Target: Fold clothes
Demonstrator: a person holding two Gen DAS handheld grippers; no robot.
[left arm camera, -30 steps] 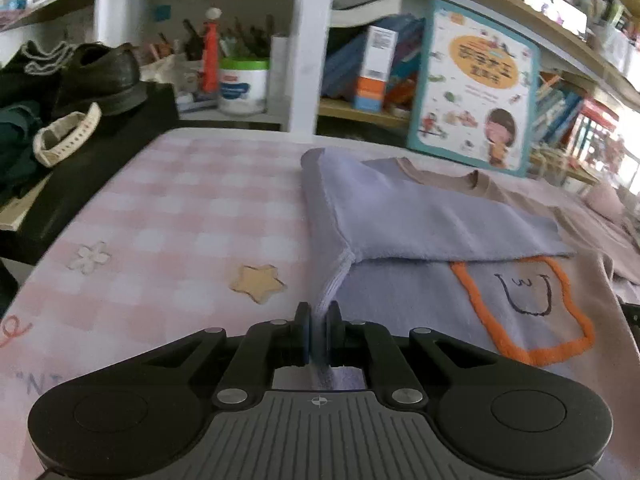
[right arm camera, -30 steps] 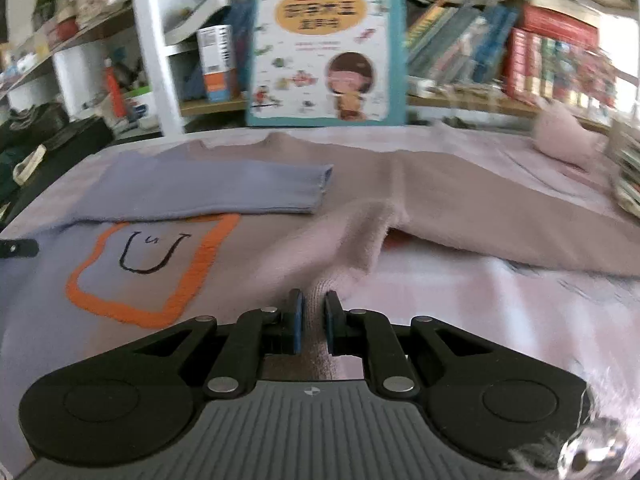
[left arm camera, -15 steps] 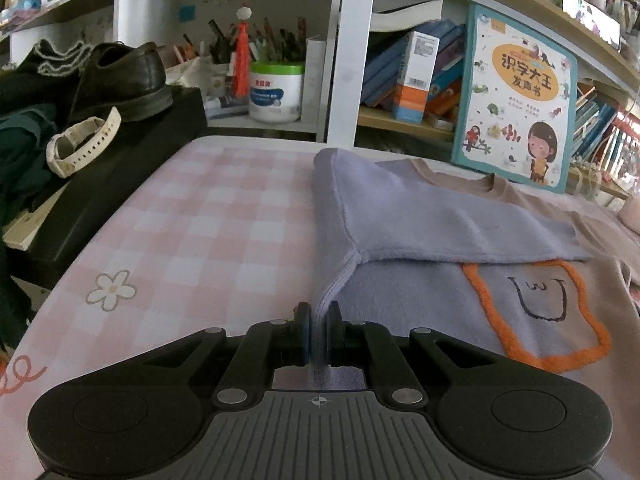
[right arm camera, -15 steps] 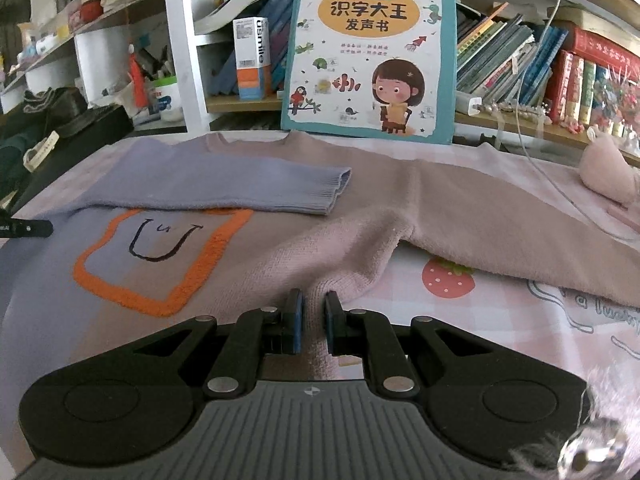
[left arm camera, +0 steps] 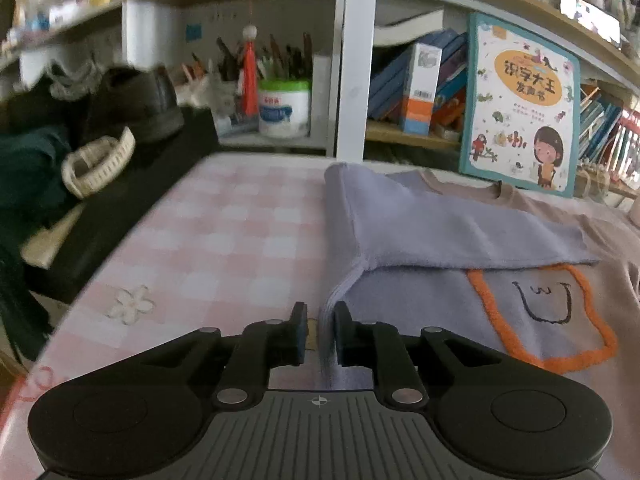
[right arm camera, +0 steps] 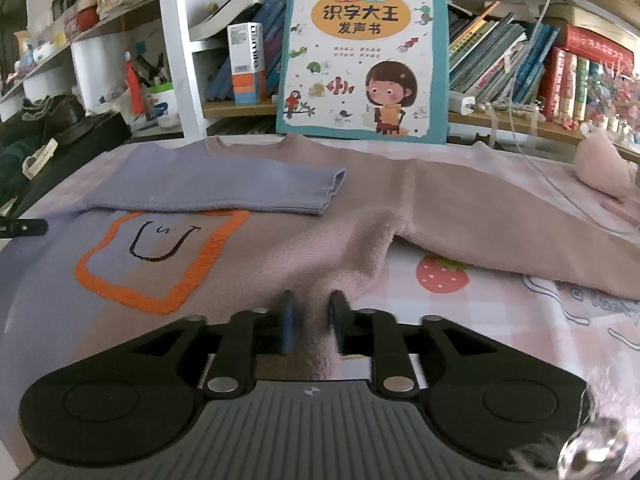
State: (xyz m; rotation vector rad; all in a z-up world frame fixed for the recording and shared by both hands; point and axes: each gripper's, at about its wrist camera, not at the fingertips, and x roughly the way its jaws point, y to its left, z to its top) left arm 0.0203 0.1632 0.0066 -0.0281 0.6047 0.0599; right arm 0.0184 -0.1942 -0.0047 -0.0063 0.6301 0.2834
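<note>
I had the sweater (right arm camera: 304, 248) flat on the counter (left arm camera: 224, 240), lilac sleeve (right arm camera: 224, 192) across its chest, left gripper (left arm camera: 319, 334) and right gripper (right arm camera: 310, 322) spread around hem folds; both edges could slip free.

Both wrist views low, shelfward; share sweater (left arm camera: 440, 220), book (right arm camera: 362, 54).

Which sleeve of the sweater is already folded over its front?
The lilac sleeve: it lies flat across the sweater, above the orange square. The pink sleeve stretches sideways over the tablecloth.
</note>
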